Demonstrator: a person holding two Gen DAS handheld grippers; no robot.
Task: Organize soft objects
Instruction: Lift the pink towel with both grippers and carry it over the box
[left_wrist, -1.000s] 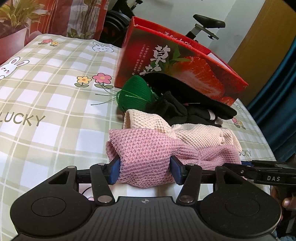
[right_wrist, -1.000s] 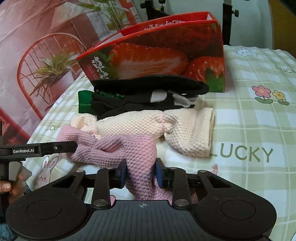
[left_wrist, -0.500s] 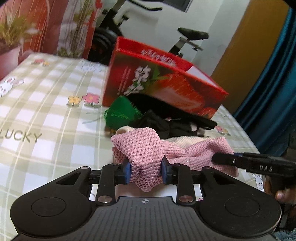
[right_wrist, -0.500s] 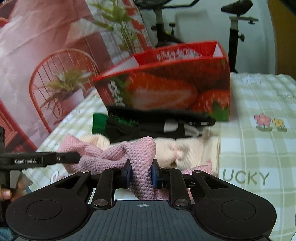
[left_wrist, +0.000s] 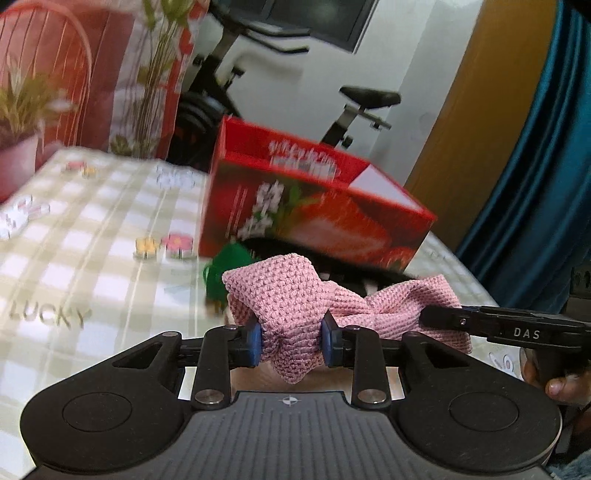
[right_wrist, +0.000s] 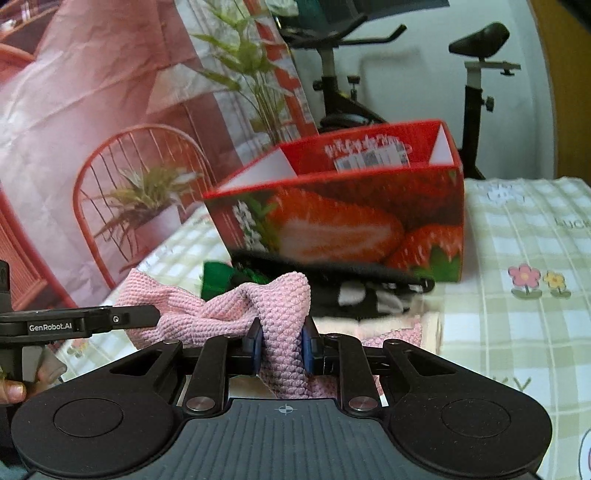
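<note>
While clamped at opposite ends by left gripper and right gripper: pink knitted cloth, bunched, lifted before strawberry-printed red box.

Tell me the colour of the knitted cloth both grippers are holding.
Pink. The knitted cloth shows best in the left wrist view.

A bed spread with a green-and-white checked sheet, printed with flowers and the word LUCKY, carries a red strawberry-printed cardboard box. Before the box lie a green bundle, black fabric items and a cream knitted cloth.
</note>
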